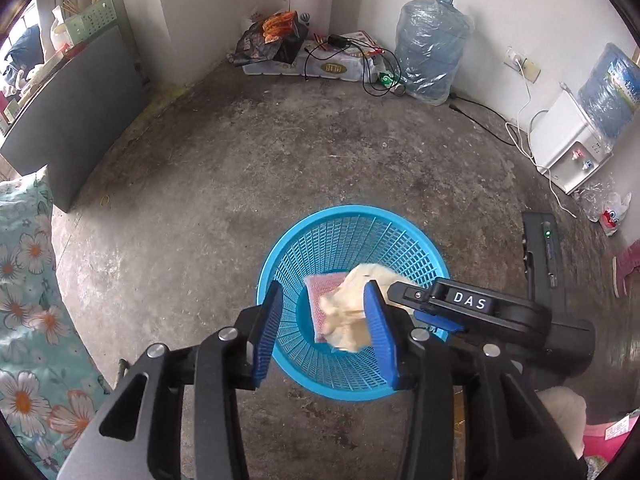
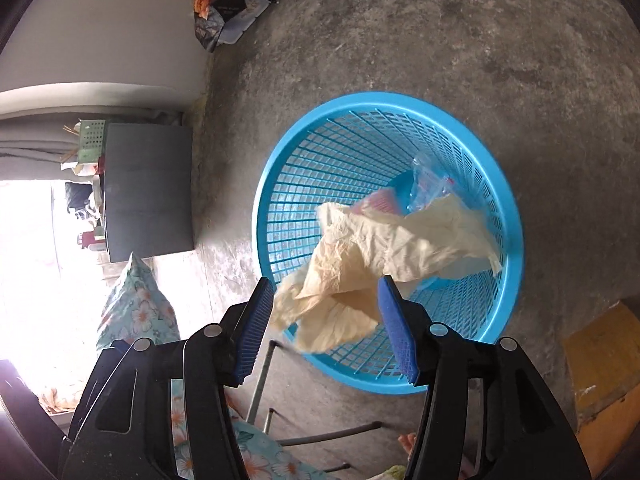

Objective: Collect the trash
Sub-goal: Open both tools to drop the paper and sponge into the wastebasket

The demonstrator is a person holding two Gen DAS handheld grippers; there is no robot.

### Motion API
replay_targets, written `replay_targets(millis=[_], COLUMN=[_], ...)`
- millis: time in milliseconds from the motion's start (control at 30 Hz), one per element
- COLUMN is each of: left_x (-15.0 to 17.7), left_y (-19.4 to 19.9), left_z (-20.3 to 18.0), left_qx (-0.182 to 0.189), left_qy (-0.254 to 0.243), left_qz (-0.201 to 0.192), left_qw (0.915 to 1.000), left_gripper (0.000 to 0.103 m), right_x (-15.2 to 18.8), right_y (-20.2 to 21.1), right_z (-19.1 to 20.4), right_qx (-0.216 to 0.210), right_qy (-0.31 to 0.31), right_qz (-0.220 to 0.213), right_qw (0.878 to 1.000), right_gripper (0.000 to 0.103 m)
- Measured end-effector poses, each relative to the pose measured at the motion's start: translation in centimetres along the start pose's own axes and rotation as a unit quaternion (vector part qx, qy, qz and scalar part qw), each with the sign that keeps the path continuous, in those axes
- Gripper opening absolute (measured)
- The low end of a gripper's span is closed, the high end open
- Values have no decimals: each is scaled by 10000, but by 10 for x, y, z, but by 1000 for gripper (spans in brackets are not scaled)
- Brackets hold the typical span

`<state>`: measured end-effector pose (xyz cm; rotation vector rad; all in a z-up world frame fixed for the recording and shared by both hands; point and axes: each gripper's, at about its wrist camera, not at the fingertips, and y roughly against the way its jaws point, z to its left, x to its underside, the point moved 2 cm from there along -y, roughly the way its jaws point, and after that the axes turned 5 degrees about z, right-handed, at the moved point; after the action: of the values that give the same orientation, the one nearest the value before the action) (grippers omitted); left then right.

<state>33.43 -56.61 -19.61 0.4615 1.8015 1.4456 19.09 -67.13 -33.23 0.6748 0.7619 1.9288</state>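
Your left gripper (image 1: 324, 320) has its jaws apart over the blue basket (image 1: 280, 240), with nothing pressed between the blue pads (image 1: 266, 332). Seen through the gap, a crumpled cream paper (image 1: 344, 312) and a pink packet (image 1: 320, 292) lie down inside the basket.

Your right gripper (image 2: 326, 320) also stands with its jaws spread. The cream paper (image 2: 380, 240) is in the gap between them, loose and blurred at its lower end; whether its edges brush the pads (image 2: 252, 328) you cannot tell, but they are not clamping it. Most of the paper hangs over the basket's mouth (image 2: 516, 240), above the pink packet (image 2: 380, 202) and a clear plastic wrapper (image 2: 428, 184) inside.

From the left wrist view, the right gripper's black body (image 1: 472, 304) reaches in across the basket's right rim.

The basket stands on a bare concrete floor (image 1: 280, 140). Farther off, against the wall, are a water jug (image 1: 432, 48), a water dispenser (image 1: 568, 148), and a pile of bags and cables (image 1: 288, 44). A floral cloth (image 1: 24, 280) lies at the left.
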Motion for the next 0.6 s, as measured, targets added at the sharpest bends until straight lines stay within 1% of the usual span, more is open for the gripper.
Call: replay_targets(millis=[100, 167, 233, 333, 467, 600], left_x=[-4, -6, -8, -6, 5, 28], left_y=[17, 34, 57, 100, 169, 236], left_z=[2, 3, 3, 3, 3, 3], left_qx=[55, 84, 134, 349, 657, 916], left_qy=[86, 119, 124, 87, 34, 48], left_qz=[-211, -395, -565, -912, -1506, -2054], left_qw=[9997, 9991, 9982, 9952, 9864, 9744], left_gripper=[42, 44, 45, 48, 54, 60], right_x=[1, 5, 11, 24, 52, 92], right_y=[5, 14, 27, 53, 88, 133], right_z=[1, 4, 9, 19, 33, 54], right_qx=[-138, -263, -406, -451, -339, -341], right_qy=[21, 51, 139, 441, 880, 1425], right_qz=[-62, -161, -243, -450, -711, -1109], right_qw=[9999, 9995, 9988, 9970, 9930, 9830], right_gripper=[53, 53, 53, 53, 53, 54])
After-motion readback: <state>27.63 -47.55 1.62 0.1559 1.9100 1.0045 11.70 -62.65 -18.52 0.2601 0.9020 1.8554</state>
